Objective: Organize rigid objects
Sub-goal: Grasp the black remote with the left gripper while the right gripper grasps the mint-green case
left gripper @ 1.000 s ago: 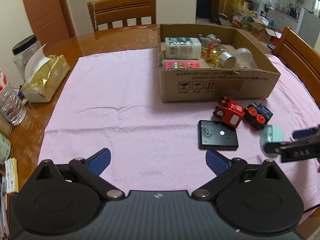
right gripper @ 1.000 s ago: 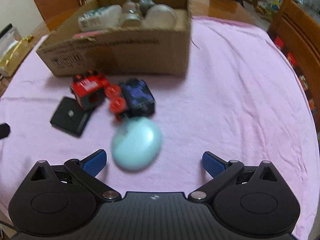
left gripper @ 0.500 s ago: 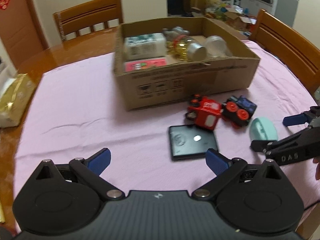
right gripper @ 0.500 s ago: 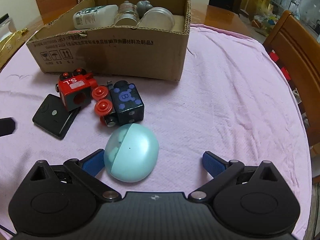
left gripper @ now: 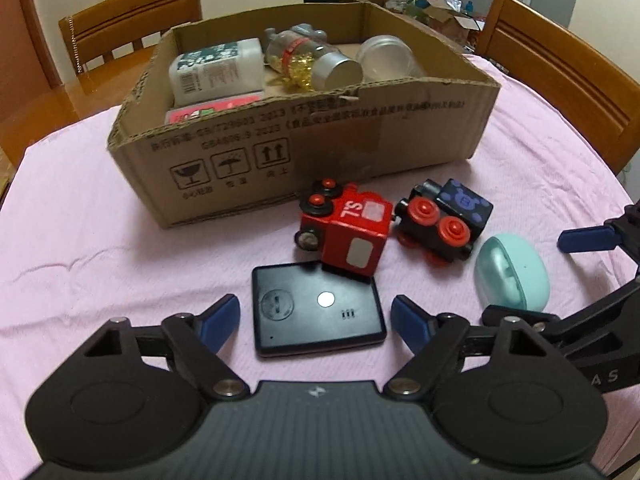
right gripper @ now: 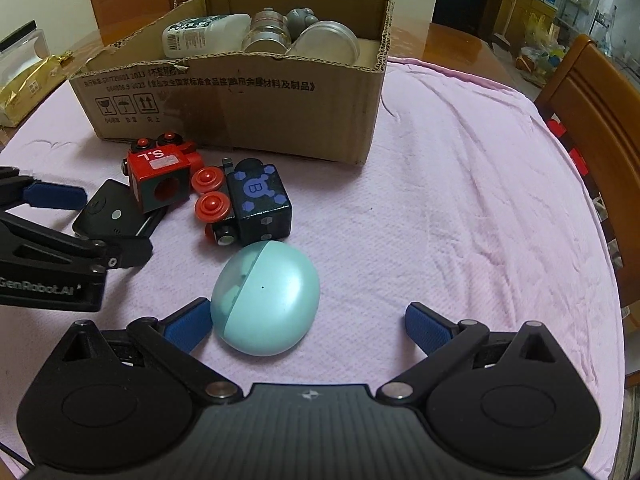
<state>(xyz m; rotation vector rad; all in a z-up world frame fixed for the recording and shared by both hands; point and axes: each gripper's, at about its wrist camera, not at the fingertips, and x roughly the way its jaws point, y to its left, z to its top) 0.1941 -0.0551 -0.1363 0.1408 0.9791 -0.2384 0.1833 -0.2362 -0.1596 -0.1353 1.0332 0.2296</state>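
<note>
Lying on ribbed pink cloth: flat black square device, glossy teal egg-shaped case.

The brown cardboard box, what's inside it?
In the brown cardboard box: a white bottle, a clear jar with gold bits, a grey figure, a round tin, something pink. Underneath stays hidden.

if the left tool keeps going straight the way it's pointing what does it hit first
Most likely the flat black device, which already lies between the closing left tool's fingers, untouched. The red toy train comes next; depth is uncertain.
</note>
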